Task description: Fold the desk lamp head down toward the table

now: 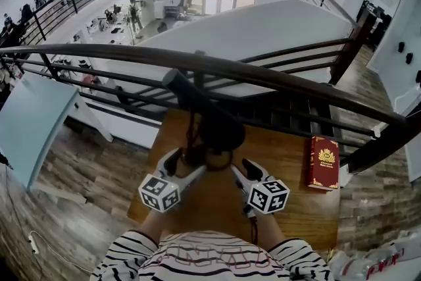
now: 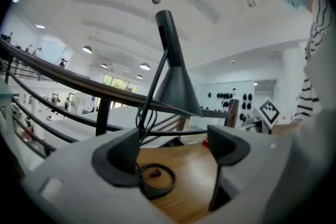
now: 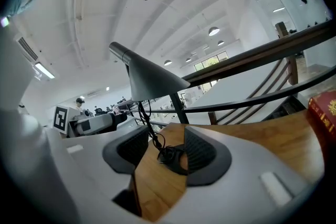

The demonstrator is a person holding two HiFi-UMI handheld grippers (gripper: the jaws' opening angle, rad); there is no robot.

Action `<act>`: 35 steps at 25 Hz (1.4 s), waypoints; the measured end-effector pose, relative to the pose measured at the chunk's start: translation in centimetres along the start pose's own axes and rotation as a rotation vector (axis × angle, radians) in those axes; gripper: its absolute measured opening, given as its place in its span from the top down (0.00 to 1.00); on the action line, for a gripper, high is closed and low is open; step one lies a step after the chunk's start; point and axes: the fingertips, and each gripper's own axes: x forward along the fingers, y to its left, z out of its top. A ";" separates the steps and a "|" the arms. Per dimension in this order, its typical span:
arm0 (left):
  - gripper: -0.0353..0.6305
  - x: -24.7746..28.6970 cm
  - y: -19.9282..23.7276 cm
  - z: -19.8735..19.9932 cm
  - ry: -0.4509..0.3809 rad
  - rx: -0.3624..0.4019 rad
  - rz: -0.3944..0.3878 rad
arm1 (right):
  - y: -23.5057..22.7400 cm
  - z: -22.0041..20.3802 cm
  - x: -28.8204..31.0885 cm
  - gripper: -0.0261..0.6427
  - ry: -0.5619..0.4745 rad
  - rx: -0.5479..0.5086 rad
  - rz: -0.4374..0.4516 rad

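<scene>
The wooden surface (image 1: pixel 289 161) fills the lower middle of the head view, with the desk lamp (image 1: pixel 197 108) standing on it at centre frame, in front of a dark railing (image 1: pixel 296 79). Its lamp head (image 2: pixel 176 86), a dark cone, sits high in both gripper views, well above the surface, so the fold appears not yet begun. A red book (image 1: pixel 322 162) lies to the right, apart from the lamp. The left gripper (image 1: pixel 186 164) and right gripper (image 1: pixel 245 171) flank the lamp's foot from the bottom of the frame. Each has its jaws apart with nothing clamped. In the left gripper view the lamp's round base (image 2: pixel 155 178) and stem show in the gap. In the right gripper view the base and coiled cord (image 3: pixel 168 155) lie beyond the gap. What seems left is everything: steadying the lamp, taking the head, and tipping it downward.
</scene>
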 end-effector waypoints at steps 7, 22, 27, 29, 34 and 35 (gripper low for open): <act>0.53 -2.2 -1.8 -2.0 0.021 -0.011 0.049 | 1.0 -1.6 -2.0 0.78 0.010 -0.012 0.030; 0.91 -7.1 -6.3 -4.3 -0.034 -0.028 0.202 | 2.9 -3.1 -7.5 0.96 0.011 -0.079 0.122; 0.94 -7.5 -8.1 -5.3 -0.040 -0.025 0.236 | 2.5 -3.9 -9.4 0.96 0.022 -0.093 0.143; 0.94 -7.9 -9.0 -5.6 -0.038 -0.025 0.243 | 2.5 -4.3 -10.2 0.96 0.026 -0.097 0.146; 0.94 -8.6 -11.4 -6.4 -0.028 -0.021 0.248 | 2.7 -5.2 -12.1 0.96 0.036 -0.109 0.166; 0.94 -8.7 -11.8 -6.6 -0.026 -0.020 0.249 | 2.8 -5.5 -12.4 0.96 0.038 -0.111 0.172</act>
